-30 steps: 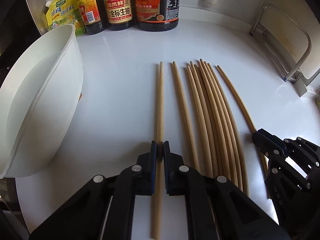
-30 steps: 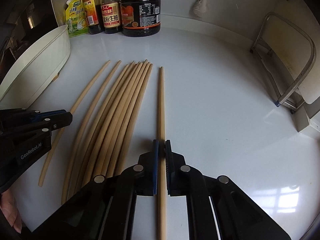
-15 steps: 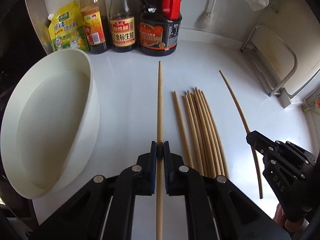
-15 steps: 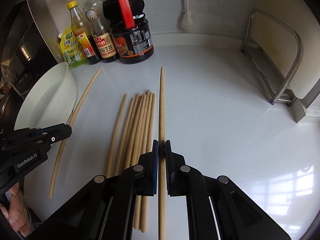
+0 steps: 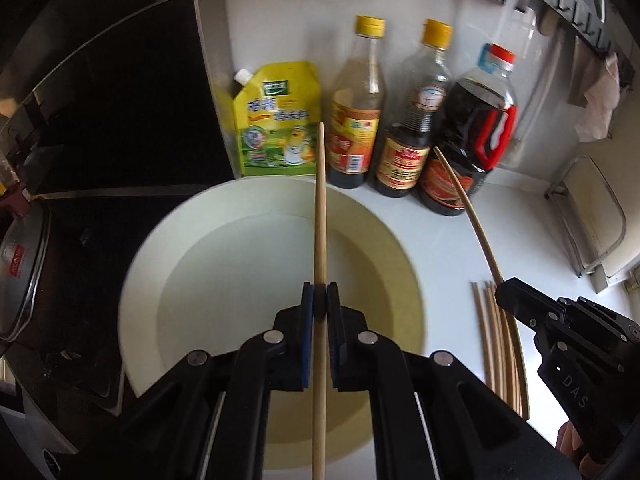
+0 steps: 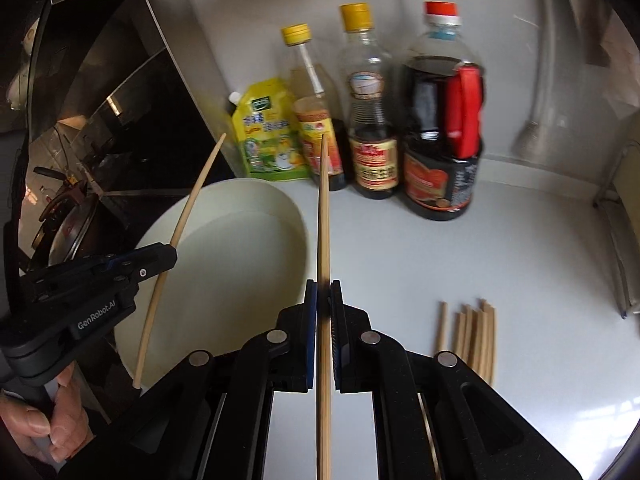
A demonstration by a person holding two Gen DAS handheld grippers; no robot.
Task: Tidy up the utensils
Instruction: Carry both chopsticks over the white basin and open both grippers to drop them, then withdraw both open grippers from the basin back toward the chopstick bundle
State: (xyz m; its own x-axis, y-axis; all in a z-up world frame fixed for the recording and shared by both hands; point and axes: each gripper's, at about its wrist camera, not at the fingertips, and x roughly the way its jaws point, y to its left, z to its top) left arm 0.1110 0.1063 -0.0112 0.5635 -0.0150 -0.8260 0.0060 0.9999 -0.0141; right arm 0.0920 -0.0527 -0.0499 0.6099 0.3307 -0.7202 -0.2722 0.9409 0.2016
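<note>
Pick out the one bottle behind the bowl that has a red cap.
It is the large dark sauce bottle at the right end of the row, with a red handle; the two slimmer bottles have yellow caps.

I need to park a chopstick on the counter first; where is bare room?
Bare counter lies between the sauce bottles, the white bowl and the loose chopsticks. The back wall by the bottles is crowded.
</note>
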